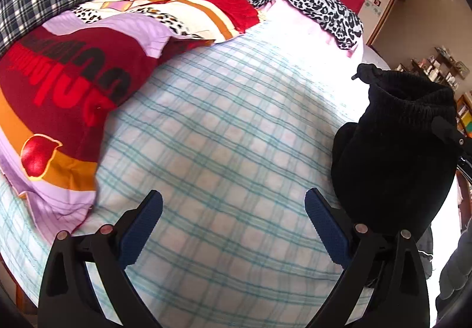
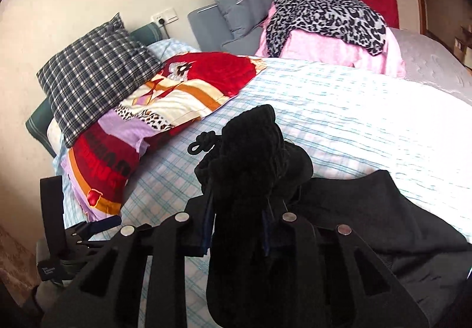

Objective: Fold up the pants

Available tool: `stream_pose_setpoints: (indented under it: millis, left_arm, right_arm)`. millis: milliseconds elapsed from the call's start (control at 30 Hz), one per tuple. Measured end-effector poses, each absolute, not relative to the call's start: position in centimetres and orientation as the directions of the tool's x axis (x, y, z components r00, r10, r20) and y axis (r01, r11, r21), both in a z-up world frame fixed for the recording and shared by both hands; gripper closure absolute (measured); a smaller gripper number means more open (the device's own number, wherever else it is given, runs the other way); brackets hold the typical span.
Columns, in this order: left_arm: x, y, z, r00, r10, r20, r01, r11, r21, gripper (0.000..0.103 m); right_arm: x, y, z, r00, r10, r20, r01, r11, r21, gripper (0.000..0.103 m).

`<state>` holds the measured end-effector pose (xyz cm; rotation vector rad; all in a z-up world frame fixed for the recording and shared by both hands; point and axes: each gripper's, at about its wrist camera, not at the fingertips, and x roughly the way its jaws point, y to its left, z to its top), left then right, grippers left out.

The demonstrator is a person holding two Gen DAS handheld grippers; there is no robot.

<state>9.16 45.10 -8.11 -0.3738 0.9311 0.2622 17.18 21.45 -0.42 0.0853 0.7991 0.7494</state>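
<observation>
the step in hand is judged to be the pick-up: the black pants are being gathered and lifted off the bed so they can be spread flat for folding.

the right tongs are clenched on the bunched waistband end of the pants; in the right wrist view the cloth is filling the gap between both pads at lower centre, with the drawstring knot sticking out to the left of the bundle. the rest of the pants is trailing to the lower right of that frame, lying on the checked sheet.

the left tongs are released, with nothing between the pads, and are hovering over bare checked sheet at lower centre of the left wrist view. in that view the pants are hanging at the right edge, just beside the right-hand pad but apart from it.

the next move is judged to call for the left tongs taking a second hold on the waistband, so that the pants are being stretched between two grips and laid out flat. a single grip is leaving the cloth bunched.
</observation>
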Motion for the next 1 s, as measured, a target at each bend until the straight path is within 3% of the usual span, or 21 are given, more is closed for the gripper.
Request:
stream_pose_setpoints:
  millis: [367, 700, 833, 1000]
  left_arm:
    - [14.3, 35.0, -9.4, 0.558, -0.094, -0.824, -0.206, 0.947, -0.248, 0.007]
    - [15.8, 25.7, -10.7, 0.522, -0.133, -0.842, -0.029, 0.984, -0.174, 0.007]
    - [16.5, 22.9, -11.5, 0.508, -0.101, -0.855, 0.019, 0.994, -0.106, 0.007]
    - [16.5, 21.9, -12.0, 0.489, -0.081, -0.869, 0.033, 0.997, -0.075, 0.007]
  right_arm:
    - [18.5, 6.8, 0.5, 0.599, 0.562, -0.57, -0.37, 0.826, 0.426, 0.078]
    - [16.2, -4.8, -2.3, 0.666, 0.535, -0.519, -0.227, 0.809, 0.542, 0.078]
    - [14.2, -9.9, -5.3, 0.685, 0.547, -0.48, -0.174, 0.763, 0.622, 0.078]
    - [13.4, -13.2, -11.8, 0.629, 0.582, -0.515, -0.043, 0.688, 0.724, 0.078]
